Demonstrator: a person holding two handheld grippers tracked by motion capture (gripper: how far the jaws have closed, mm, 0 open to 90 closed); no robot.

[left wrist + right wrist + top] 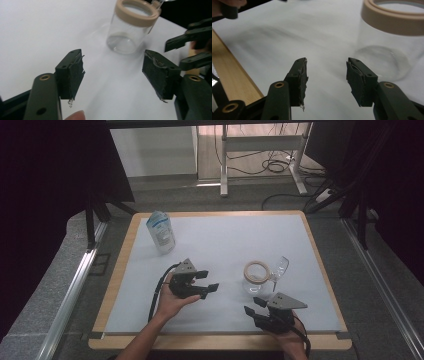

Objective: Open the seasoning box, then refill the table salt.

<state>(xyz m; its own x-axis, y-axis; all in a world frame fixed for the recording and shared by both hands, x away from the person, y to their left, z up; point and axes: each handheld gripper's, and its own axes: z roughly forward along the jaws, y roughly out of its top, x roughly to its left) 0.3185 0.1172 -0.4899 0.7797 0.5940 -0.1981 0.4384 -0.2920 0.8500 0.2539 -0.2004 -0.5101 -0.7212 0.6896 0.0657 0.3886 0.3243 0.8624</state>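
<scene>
I judge the jar near the desk's right edge slick, fragile glass; both grippers gape empty; I'd pinch its tan rim.

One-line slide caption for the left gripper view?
Open left hand-held gripper faces a clear glass jar with a tan rim on the white table.
</scene>
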